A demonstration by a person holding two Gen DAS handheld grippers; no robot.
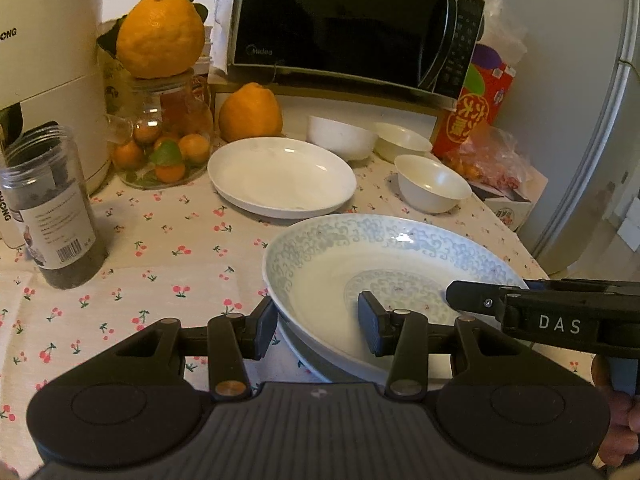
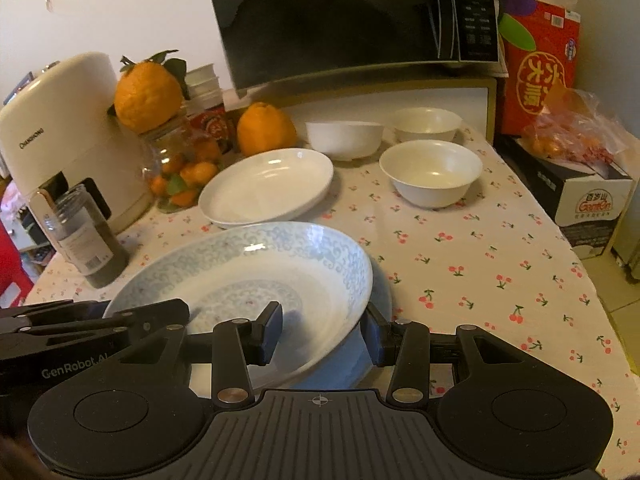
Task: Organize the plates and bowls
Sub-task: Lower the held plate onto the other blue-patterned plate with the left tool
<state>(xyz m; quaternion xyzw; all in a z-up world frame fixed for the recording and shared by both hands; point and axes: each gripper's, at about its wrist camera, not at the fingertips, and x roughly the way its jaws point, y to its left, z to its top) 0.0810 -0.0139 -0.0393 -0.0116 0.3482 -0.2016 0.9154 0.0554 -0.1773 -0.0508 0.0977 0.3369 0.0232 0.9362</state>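
Porcelain, blue-patterned: your patterned plate sits at the near edge of the worktop, stacked on another plate whose rim shows beneath it on both sides.

Left hand-held gripper: jaws parted, straddling the patterned plate's near-left rim, one finger outside and one over the well; neither pad appears to press on it.

Right hand-held gripper: likewise parted, straddling the near-right rim, left finger inside, right finger outside by the lower plate's edge; no clamp visible.

Left to right behind the stack: dark jar, fruit jar, white plate just beyond the patterned one and lying alone, then three white bowls standing separately near the microwave.

Step in hand, by my reading: you are at the plate stack, either about to grasp it or just letting go; the pictures cannot settle which.

Next move, as judged: if gathering continues, bring the white plate into the stack, then nest the bowls. Grip on a rim, both sides level, since glazed plates slide on each other.
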